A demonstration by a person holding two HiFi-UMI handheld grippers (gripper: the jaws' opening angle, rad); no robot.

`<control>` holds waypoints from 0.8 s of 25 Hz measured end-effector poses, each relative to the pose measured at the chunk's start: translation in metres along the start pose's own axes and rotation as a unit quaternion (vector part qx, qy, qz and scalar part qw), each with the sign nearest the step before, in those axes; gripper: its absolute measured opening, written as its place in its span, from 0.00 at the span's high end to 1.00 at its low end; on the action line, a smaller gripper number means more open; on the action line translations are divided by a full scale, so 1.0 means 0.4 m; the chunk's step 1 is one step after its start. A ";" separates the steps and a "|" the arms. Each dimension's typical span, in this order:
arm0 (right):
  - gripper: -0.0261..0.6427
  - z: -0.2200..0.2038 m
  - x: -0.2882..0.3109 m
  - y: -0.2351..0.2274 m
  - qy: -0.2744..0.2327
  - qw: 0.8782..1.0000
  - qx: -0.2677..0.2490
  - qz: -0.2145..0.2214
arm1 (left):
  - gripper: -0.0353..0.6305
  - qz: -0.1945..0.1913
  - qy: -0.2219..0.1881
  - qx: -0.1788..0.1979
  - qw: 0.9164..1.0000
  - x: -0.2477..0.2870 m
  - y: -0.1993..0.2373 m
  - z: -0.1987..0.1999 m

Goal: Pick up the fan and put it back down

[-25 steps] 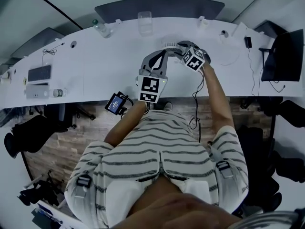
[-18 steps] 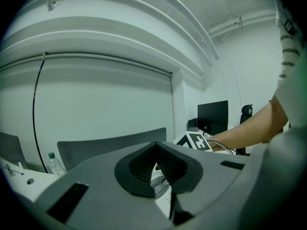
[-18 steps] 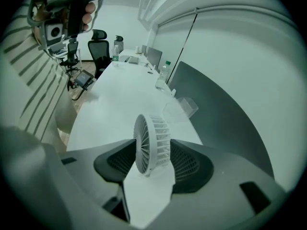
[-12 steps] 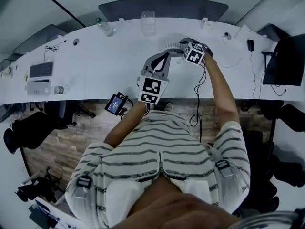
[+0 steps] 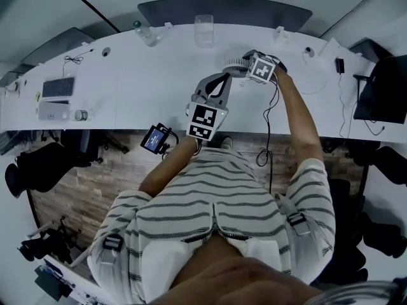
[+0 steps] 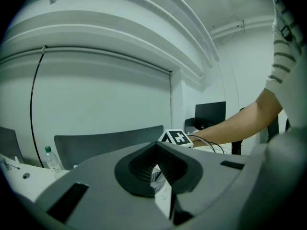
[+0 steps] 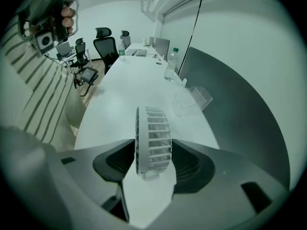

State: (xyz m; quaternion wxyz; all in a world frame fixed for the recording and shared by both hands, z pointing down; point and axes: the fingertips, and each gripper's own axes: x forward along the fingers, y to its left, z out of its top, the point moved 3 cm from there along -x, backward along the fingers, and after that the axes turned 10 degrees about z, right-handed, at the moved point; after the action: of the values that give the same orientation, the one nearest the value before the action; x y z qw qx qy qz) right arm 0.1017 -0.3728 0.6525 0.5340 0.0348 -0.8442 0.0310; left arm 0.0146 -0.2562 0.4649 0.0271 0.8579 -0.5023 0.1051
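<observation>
fan (image 7: 153, 128) – small white one w/ a round slatted grille – stands upright on the white curved table (image 5: 146, 88), towards the far edge and a bit right of centre in the head view. it sits edge-on between the jaws of the right gripper (image 7: 152, 163), base down on the tabletop. those jaws have just been opening – from what i see they're spread now, dark ribbed pads close along both faces of the grille but not squeezing it, so no clamp on the fan. in the head view the right gripper is angled steeply down over the fan, its marker cube (image 5: 262, 68) facing up, and a black cable (image 5: 269, 126) hangs from it off the table's near edge.

left gripper (image 5: 224, 76) is near level above the table, just beside the fan on its near-left side, apart from it. its own view shows the jaws together at the tips w/ nothing held; only a thin slit below the tips, and a sliver of white grille shows through it.

rest of the table: clear plastic holder (image 5: 204, 29) at the far edge behind the fan, water bottle (image 5: 145, 33) further left, keyboard (image 5: 56, 86) well off at the left end. dark monitor (image 5: 381, 81) at the far right.
</observation>
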 end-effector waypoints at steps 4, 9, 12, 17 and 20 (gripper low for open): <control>0.62 -0.002 0.010 -0.005 0.006 1.000 -0.005 0.013 | 0.94 0.009 0.009 -0.013 1.000 0.005 0.013 -0.013; 0.62 -0.012 0.034 -0.006 -0.005 0.999 0.005 0.031 | 0.94 0.015 0.011 -0.015 1.000 0.009 0.026 -0.015; 0.62 -0.011 0.039 -0.010 0.000 0.999 0.008 0.034 | 0.94 0.015 0.010 -0.015 1.000 0.012 0.032 -0.015; 0.61 -0.010 0.037 -0.009 0.003 0.999 0.010 0.038 | 0.94 0.014 0.008 -0.017 1.000 0.021 0.029 -0.014; 0.61 -0.011 0.033 -0.002 0.006 0.999 0.013 0.038 | 0.94 0.018 0.005 -0.020 1.000 0.027 0.034 -0.012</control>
State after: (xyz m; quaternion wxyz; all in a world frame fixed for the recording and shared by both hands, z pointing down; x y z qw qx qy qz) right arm 0.1003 -0.3737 0.6665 0.5373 0.0101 -0.8410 0.0627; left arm 0.0070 -0.2715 0.4710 0.0448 0.8477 -0.5191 0.1002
